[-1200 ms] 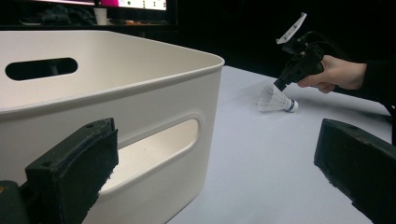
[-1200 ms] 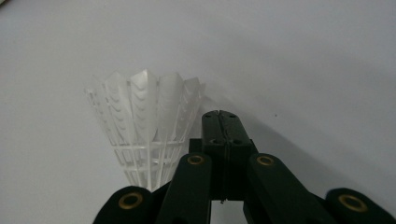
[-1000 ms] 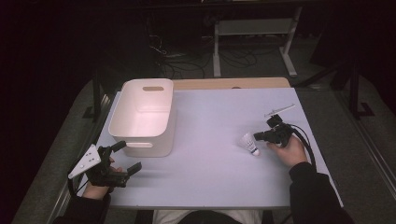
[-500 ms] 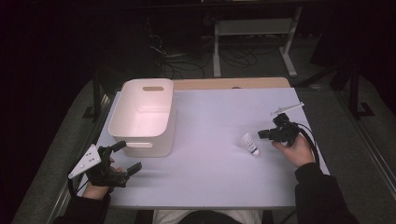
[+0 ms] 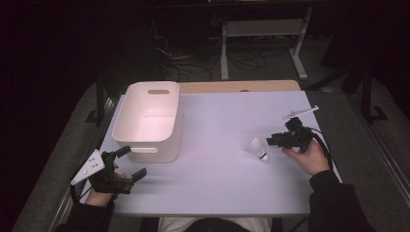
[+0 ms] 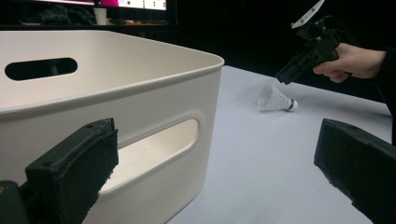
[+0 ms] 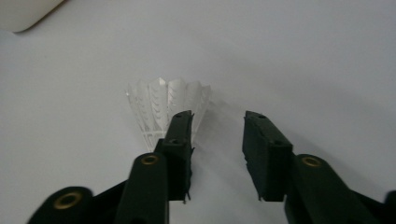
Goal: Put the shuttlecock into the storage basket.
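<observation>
Dark surroundings frame a pale worktop (image 5: 217,145) where we work with a claw in each hand. Our right claw (image 5: 270,141) hangs just above the surface, its jaws partway apart after having just been opening, with nothing pressed between them. The white shuttlecock (image 5: 257,149) lies on its side directly ahead of that claw and a little toward its left jaw, feathers pointing away and the cork end nearest the tips; in the right gripper view (image 7: 166,109) the left jaw overlaps the skirt, but we cannot tell whether it touches.

We judge this to be either a release just made or the approach for a pick. A grasp next would call for wider jaws, centred over the cork and lowered gently so the feathers are not crushed.

Our left claw (image 5: 126,163) rests wide open and empty at the near worktop edge, the cream bin (image 5: 129,123) just ahead of it, the shuttlecock well off to its right.
</observation>
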A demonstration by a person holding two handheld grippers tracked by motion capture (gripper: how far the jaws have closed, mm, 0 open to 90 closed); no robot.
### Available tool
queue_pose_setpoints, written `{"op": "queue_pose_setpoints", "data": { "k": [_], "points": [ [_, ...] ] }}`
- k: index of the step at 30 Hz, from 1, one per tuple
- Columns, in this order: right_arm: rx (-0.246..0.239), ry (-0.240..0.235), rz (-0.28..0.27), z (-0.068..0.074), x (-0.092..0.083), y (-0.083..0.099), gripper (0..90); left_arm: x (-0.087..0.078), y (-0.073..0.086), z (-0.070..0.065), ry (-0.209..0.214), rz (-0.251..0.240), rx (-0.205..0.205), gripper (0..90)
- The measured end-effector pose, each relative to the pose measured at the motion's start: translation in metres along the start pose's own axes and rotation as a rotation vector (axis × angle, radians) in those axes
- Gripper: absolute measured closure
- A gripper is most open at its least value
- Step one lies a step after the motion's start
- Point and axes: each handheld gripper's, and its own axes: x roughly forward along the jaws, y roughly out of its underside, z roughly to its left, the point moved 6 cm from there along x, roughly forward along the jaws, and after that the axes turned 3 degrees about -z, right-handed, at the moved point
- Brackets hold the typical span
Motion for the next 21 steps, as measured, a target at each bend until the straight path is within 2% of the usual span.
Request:
{"op": "queue_pose_setpoints", "data": {
  "k": [4,6,7,9,11,12,13,16,17,21],
  "points": [
    [-0.014,0.008,-0.005,0.0015,-0.0014,0.0001,50.6,0.0000,0.0000,-0.0001,0.000,0.000,0.000,0.0],
    [-0.011,0.011,-0.007,0.0020,-0.0021,-0.0001,50.6,0.0000,0.0000,-0.0001,0.000,0.000,0.000,0.0],
    [-0.004,0.012,-0.014,0.0034,-0.0041,-0.0008,41.2,0.0000,0.0000,-0.0001,0.000,0.000,0.000,0.0],
    [-0.001,0.014,-0.018,0.0036,-0.0047,-0.0012,38.4,0.0000,0.0000,-0.0001,0.000,0.000,0.000,0.0],
    [0.004,0.006,-0.018,0.0043,-0.0058,-0.0013,30.0,0.0000,0.0000,-0.0001,0.000,0.000,0.000,0.0],
    [-0.001,0.003,-0.013,0.0050,-0.0061,-0.0008,19.0,0.0000,0.0000,-0.0001,0.000,0.000,0.001,0.0],
    [-0.004,0.003,-0.011,0.0053,-0.0060,-0.0005,14.6,0.0000,0.0000,-0.0001,0.000,0.000,0.000,0.0],
    [-0.011,0.006,-0.007,0.0056,-0.0058,0.0000,11.5,0.0000,0.0000,-0.0002,0.000,0.000,0.001,0.0],
    [-0.023,0.005,-0.005,0.0076,-0.0051,0.0011,0.0,0.0000,0.0000,-0.0002,0.000,0.000,0.001,0.0],
    [-0.026,0.004,-0.006,0.0093,-0.0048,0.0008,0.0,0.0000,0.0000,-0.0002,0.000,0.000,0.001,0.0]
  ]
}}
